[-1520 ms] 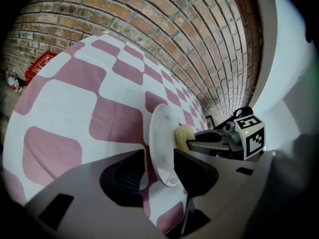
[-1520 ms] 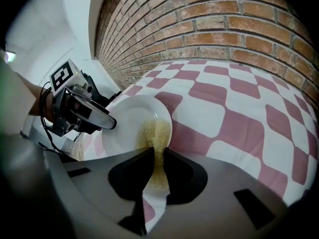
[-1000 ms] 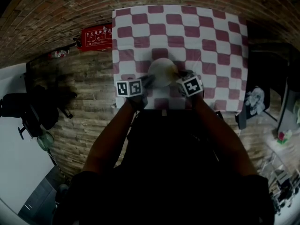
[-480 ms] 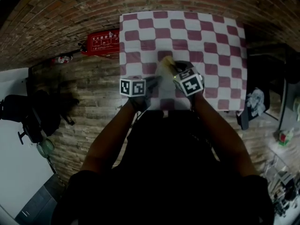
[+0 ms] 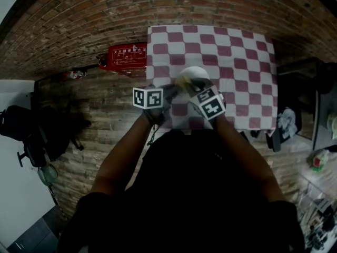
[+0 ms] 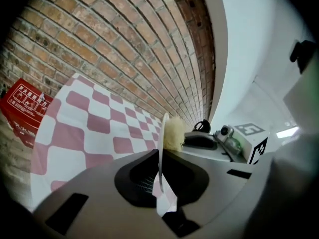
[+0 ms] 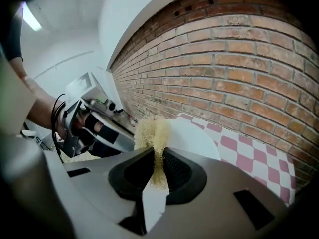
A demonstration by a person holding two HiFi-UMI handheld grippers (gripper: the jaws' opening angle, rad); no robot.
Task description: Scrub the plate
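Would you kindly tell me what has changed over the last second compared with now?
The right gripper swung inward over the plate, carrying its scrubber across the face, which showed almost whole a second ago. Unchanged: the left gripper clamps the plate's rim, the right holds the scrubber.

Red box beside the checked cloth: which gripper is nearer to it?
Left. The left gripper hangs just below-right of the red box; the right gripper is farther right.

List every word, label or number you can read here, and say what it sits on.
Red box beside the checkered cloth: white Chinese characters, too small and blurred to read.
Marker cubes: black-and-white square patterns only, no words or numbers.
Nothing else shows any text.
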